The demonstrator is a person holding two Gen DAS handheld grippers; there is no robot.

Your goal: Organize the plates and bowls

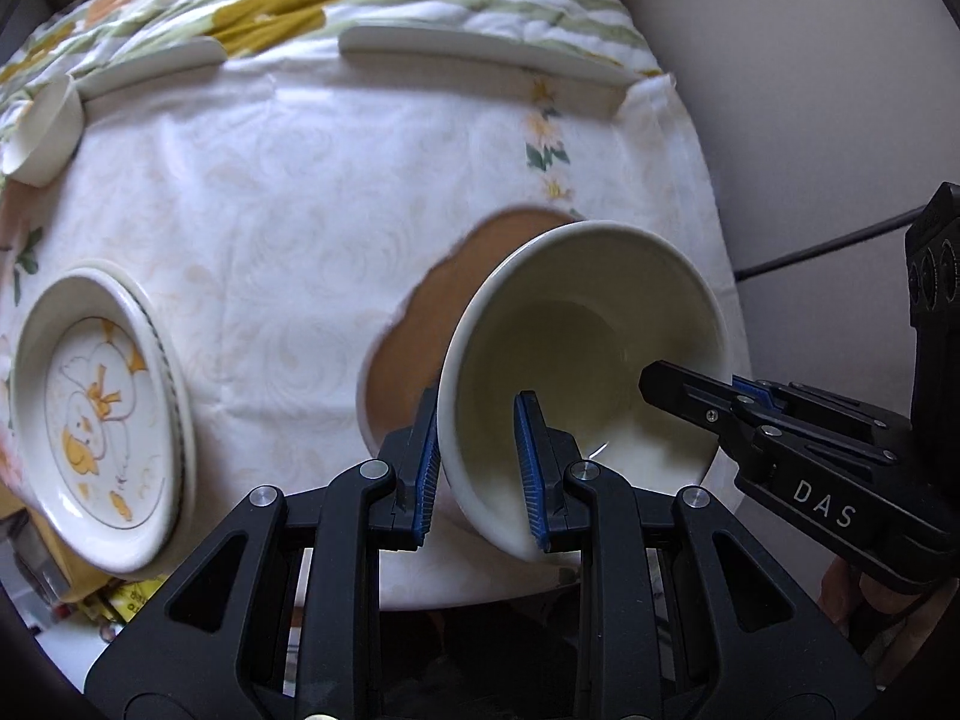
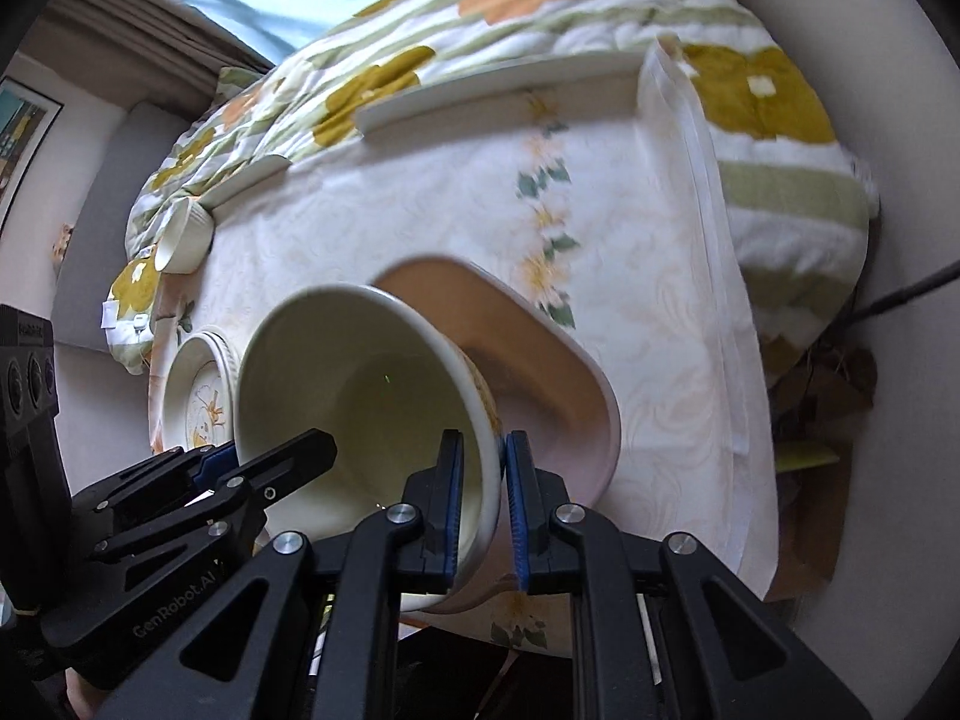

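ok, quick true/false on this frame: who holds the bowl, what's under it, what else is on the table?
1. Both tools grip the big bowl rim: left tool, right tool. True.
2. The bowl holds soup. False: it is empty.
3. A peach plate lies beneath the bowl. True.
4. The duck plate is stacked inside the bowl. False: it sits apart on the tablecloth.
5. A small white bowl sits at the far side. True.

Two wrist cameras, both peering steeply down past their own fingers.

Each sits close behind its fingers [image 1: 531, 468], [image 2: 450, 504], near the cream bowl [image 1: 576, 360], [image 2: 360, 396]. Beyond the fingertips, both share the bench [image 1: 300, 210], [image 2: 630, 300], the bowl, the duck plate [image 1: 99, 414], [image 2: 201, 402], and each catches the other's fingers at its side.
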